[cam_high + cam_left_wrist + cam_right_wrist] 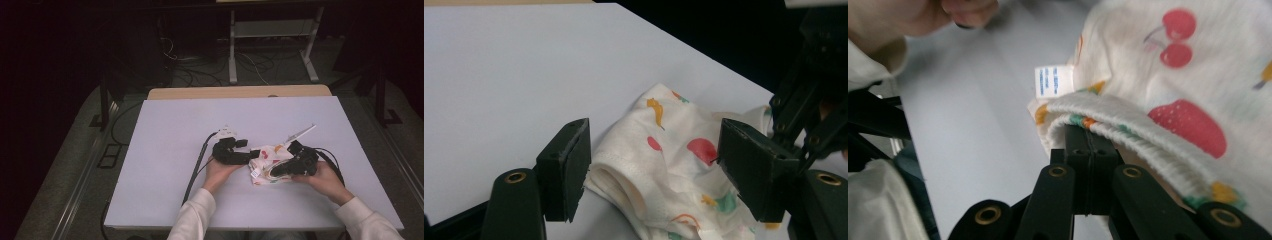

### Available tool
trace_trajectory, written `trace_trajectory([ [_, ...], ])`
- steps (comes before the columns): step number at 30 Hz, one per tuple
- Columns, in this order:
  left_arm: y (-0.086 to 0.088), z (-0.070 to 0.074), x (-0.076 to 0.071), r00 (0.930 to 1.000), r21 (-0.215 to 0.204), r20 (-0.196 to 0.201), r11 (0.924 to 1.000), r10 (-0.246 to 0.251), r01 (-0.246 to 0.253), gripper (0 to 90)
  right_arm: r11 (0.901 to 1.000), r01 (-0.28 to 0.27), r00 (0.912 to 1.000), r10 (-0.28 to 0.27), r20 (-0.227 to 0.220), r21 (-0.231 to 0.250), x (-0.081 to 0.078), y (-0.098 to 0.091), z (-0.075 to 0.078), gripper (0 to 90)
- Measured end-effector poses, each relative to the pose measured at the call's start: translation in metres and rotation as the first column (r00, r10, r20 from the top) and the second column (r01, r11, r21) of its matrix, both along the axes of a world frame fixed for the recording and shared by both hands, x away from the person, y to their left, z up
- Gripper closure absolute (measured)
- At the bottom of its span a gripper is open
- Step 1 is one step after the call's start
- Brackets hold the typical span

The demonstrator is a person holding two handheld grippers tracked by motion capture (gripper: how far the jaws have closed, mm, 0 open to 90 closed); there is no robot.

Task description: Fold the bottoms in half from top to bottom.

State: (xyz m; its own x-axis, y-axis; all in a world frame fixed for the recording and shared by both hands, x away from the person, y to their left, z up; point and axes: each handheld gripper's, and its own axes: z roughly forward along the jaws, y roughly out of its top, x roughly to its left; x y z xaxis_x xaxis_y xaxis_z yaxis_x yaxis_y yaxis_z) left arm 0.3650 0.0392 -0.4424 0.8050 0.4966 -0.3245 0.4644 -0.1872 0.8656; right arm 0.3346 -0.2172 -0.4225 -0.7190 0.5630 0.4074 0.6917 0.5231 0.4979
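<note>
A small white garment [265,155] printed with red, orange and green fruit lies crumpled on the white table [200,120] near its front. My left gripper [252,155] reaches it from the left. In the left gripper view my left gripper [659,165] is open, and the garment's rolled edge [624,180] lies between the jaws without being pressed. My right gripper [272,172] rests on the garment's right side. In the right gripper view my right gripper [1089,140] is shut, its tips tucked into the ribbed hem [1128,130]. A white care label [1054,80] sticks out beside it.
The white board sits on a wooden table whose edge [240,91] shows behind it. Beyond stand a white metal frame [272,30] and floor cables [200,75]. A black cable [197,165] trails from the left gripper toward the front. The person's sleeves [195,220] enter from below.
</note>
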Motion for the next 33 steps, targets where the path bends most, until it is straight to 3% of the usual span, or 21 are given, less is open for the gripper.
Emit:
trace_trajectory([
  [6, 0.0, -0.001, 0.0, 0.9999, 0.002, -0.011, 1.0, 0.006, -0.006, 23.6, 0.9993, 0.02, 0.9994, -0.019, 0.03, -0.031, -0.013, 0.002, -0.01, 88.6],
  [14, -0.002, -0.002, 0.001, 0.9997, -0.011, -0.023, 0.9999, 0.006, -0.006, 20.3, 0.9987, 0.043, 0.996, -0.041, 0.08, -0.026, -0.022, 0.0, -0.016, 88.7],
  [20, -0.002, -0.001, 0.0, 0.9998, -0.013, -0.016, 0.9999, 0.009, -0.01, 19.6, 0.9996, 0.019, 0.9986, -0.018, 0.05, -0.018, -0.026, -0.001, -0.016, 84.9],
  [25, 0.0, 0.001, 0.001, 0.9998, -0.017, -0.011, 0.9997, 0.016, -0.016, 19.2, 0.9998, -0.017, 0.9991, 0.017, 0.038, 0.006, -0.033, -0.005, -0.01, 82.5],
  [27, 0.001, 0.002, 0.001, 0.9998, -0.025, -0.007, 0.9995, 0.018, -0.018, 18.8, 0.9985, -0.024, 0.9989, 0.022, 0.042, 0.049, -0.036, -0.009, -0.002, 78.8],
  [33, 0.002, 0.002, 0.001, 0.9998, -0.025, -0.013, 0.9995, 0.017, -0.017, 16.9, 0.994, 0.002, 0.9969, -0.011, 0.078, 0.11, -0.037, -0.02, 0.015, 72.8],
])
